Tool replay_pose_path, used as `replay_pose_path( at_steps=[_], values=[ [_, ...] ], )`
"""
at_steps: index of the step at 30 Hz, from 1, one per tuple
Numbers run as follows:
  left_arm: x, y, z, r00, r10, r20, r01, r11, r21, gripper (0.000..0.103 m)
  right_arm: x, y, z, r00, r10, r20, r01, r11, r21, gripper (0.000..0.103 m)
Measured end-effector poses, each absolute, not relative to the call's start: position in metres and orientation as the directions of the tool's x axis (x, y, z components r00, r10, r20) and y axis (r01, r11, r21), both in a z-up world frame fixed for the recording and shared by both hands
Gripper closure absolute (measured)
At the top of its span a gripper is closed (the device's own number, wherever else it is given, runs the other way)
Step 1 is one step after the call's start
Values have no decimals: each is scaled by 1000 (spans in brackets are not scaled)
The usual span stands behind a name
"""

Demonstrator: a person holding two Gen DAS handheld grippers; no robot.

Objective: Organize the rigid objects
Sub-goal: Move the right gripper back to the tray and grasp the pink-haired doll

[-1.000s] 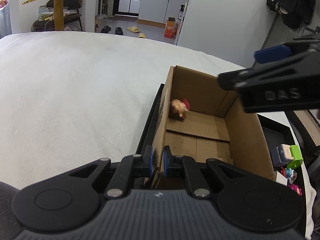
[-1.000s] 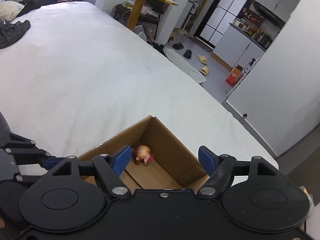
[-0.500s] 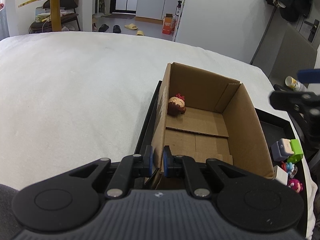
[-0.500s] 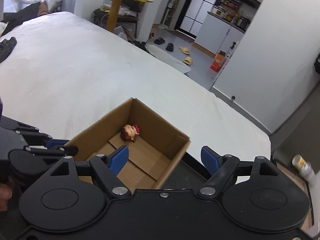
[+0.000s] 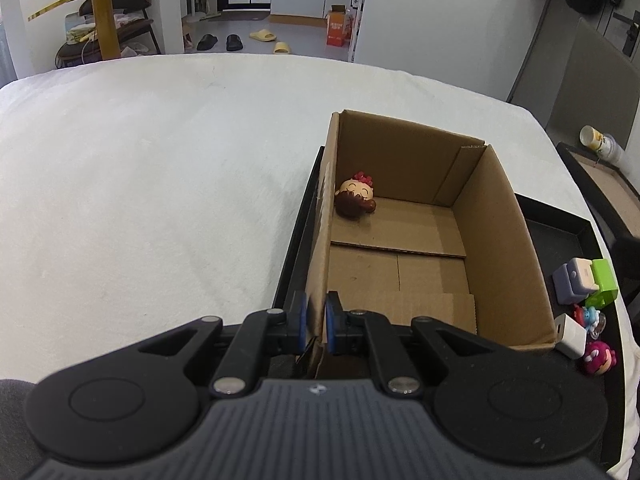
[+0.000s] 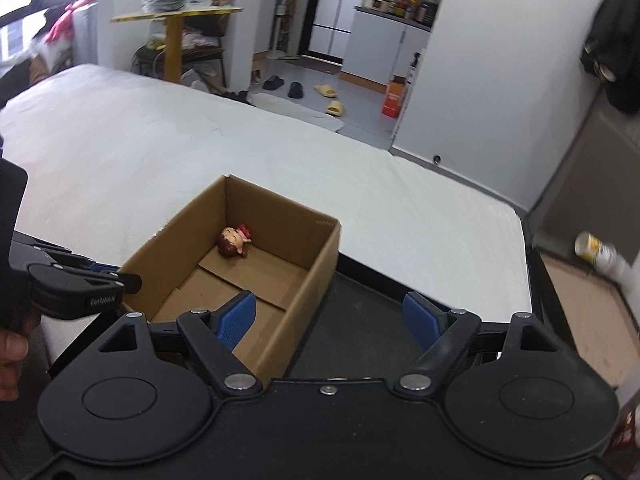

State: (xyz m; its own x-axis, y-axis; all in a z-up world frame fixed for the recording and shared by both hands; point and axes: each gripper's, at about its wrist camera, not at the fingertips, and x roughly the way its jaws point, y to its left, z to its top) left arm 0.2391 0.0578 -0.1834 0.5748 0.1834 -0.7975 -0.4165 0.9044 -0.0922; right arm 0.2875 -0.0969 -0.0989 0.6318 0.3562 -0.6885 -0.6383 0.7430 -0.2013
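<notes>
We clamp our left gripper (image 5: 314, 322) on the cardboard box (image 5: 504, 248) wall. Our right gripper (image 6: 330, 314), fingers apart, empty and just widened, hangs over the black tray (image 6: 360, 328). The toys (image 5: 584, 280) lie beyond the box's right side, nearer our right hand.

You see a brown cardboard box (image 5: 500, 248), a black tray (image 5: 560, 220), a white bedcover (image 5: 160, 160), and a green block (image 5: 604, 286).
</notes>
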Motion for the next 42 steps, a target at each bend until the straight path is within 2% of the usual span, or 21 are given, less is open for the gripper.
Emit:
replay_pose_path(
  at_steps=[11, 32, 42],
  values=[
    [244, 55, -180, 541, 198, -817, -419, 906, -58, 95, 289, -146, -113, 641, 340, -689, -553, 827, -106, 23],
    [259, 53, -182, 464, 209, -861, -382, 924, 18, 95, 296, -221, -159, 702, 365, -612, -357, 923, 141, 23],
    [261, 41, -184, 451, 264, -852, -347, 932, 106, 95, 292, -228, -195, 665, 330, -670, -255, 943, 212, 23]
  ],
)
